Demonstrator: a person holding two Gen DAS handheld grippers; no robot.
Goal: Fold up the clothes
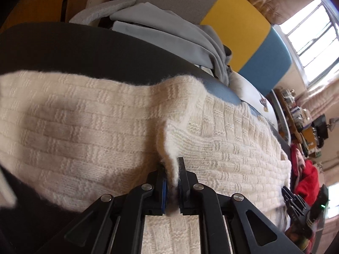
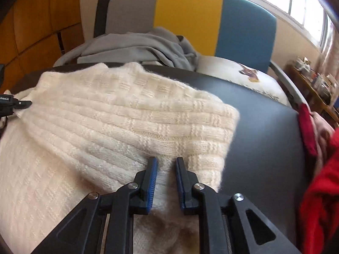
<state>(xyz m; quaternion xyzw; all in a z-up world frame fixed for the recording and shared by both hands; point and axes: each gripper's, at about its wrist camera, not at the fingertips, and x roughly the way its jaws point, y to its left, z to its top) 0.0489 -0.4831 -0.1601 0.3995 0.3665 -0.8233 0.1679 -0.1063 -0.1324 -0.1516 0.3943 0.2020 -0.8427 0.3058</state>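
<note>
A cream knitted sweater [image 1: 84, 131] lies spread on a dark table [image 1: 84, 48]. My left gripper [image 1: 172, 165] is shut on a raised fold of its edge, and the cloth stands up between the fingers. In the right wrist view the same sweater [image 2: 127, 116] lies partly folded over itself. My right gripper [image 2: 166, 163] is open just above its near edge, with knit showing between the blue pads [image 2: 153, 182]. The left gripper [image 2: 21, 104] shows at the far left of that view, and the right gripper [image 1: 296, 203] at the lower right of the left wrist view.
A pile of grey clothes [image 2: 148, 46] lies beyond the table's far edge. A white printed garment [image 2: 239, 72] lies beside it. A grey, yellow and blue chair back [image 2: 186, 17] stands behind. A red garment [image 2: 320, 190] lies at the right. Bare table [image 2: 264, 127] shows right of the sweater.
</note>
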